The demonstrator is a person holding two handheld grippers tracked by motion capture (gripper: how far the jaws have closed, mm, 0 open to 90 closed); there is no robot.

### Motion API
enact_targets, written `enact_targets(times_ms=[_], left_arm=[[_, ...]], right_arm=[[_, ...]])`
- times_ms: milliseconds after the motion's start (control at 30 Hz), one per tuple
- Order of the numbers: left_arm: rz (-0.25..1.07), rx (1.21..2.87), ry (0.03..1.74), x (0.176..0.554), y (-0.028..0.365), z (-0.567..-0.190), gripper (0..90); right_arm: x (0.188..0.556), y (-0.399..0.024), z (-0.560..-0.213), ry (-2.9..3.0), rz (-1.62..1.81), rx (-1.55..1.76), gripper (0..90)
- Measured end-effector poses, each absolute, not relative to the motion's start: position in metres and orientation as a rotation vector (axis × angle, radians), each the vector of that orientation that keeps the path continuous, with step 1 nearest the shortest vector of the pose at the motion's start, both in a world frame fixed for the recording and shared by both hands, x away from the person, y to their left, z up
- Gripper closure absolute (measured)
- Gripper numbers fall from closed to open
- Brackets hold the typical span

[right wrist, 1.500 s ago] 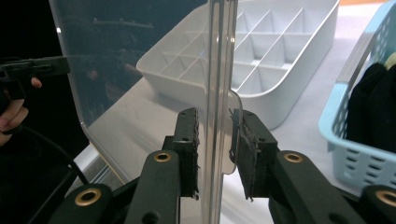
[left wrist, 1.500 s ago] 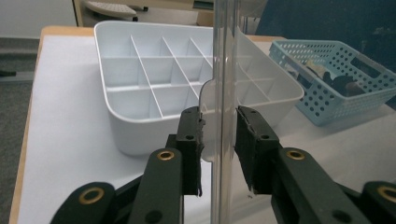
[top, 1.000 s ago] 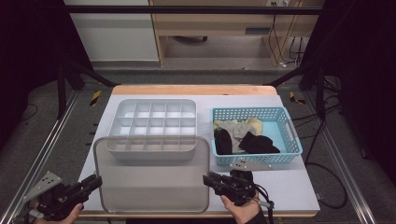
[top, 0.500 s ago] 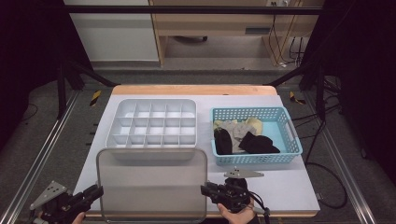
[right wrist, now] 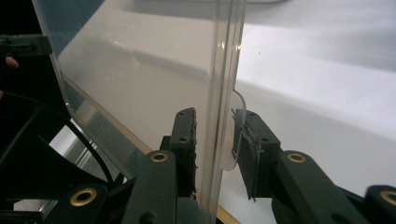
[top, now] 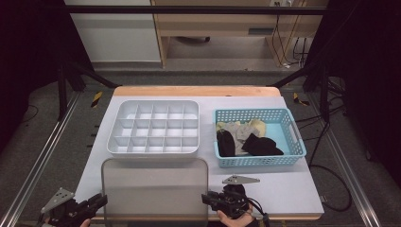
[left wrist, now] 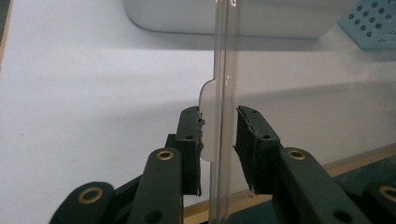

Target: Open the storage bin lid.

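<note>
Both tongs [top: 100,202] [top: 206,198] hold clear lid [top: 155,189] edges.

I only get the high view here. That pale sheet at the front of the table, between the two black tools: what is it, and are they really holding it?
Observer: The left gripper view shows it edge-on. It is a clear lid with a raised rim, standing between the jaws of the left gripper, whose pads look pressed on it.
Operator: And on the other side?
Observer: In the right gripper view the right gripper clamps the rim too, with one pad on a small rounded tab.
Operator: Is it lying flat on the table?
Observer: It seems not. The right gripper view shows its near corner hanging past the edge of the table.
</note>
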State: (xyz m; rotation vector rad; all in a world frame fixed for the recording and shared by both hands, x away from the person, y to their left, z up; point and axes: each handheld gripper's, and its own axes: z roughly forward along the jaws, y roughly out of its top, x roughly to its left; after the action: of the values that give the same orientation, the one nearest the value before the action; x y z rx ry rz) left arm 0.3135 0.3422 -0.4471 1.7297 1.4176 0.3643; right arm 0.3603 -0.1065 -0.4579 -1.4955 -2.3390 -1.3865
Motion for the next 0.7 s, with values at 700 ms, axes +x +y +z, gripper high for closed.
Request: enact_targets(times_ms=[700], left_arm=[[0.317,1.776,1.479,0.322,0.343,-0.464,67.4]], right_arm=[[0.364,-0.099,-0.472,-2.376,-1.332,-1.508,65.5]])
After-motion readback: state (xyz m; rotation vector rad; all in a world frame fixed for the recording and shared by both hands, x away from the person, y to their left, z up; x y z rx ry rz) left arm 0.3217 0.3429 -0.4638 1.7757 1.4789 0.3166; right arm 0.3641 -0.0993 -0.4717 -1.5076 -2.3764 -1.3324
